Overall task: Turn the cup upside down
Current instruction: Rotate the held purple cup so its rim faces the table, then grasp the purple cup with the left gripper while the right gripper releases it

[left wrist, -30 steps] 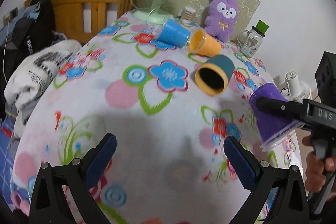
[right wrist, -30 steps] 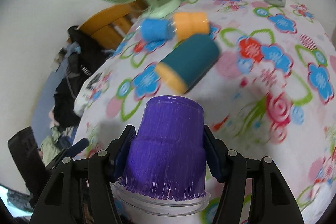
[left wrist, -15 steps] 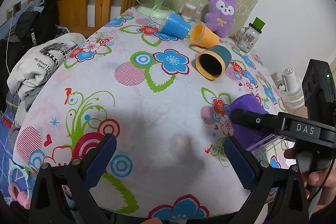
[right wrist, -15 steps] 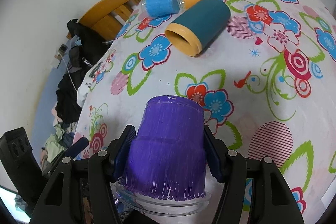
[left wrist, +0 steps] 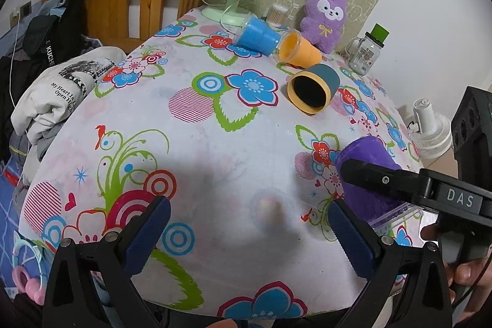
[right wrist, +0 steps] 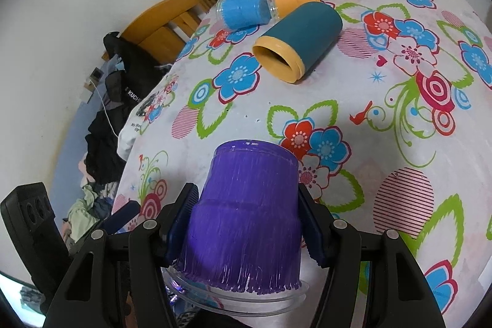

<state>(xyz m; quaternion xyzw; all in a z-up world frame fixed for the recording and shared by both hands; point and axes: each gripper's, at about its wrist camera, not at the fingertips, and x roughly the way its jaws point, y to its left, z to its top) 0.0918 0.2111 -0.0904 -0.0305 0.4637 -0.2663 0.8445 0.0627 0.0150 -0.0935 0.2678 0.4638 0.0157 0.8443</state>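
I log even, bright indoor light, a soft shadow on the tablecloth [left wrist: 215,180] between the left gripper [left wrist: 246,235] fingers, strong fisheye bending with black corners, and both views sharp, without glare.

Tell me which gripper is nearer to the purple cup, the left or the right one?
The right. The right gripper is shut on the purple cup, one finger pressing each side. The left gripper is open and holds nothing, and the cup sits apart, just beyond its right-hand finger.
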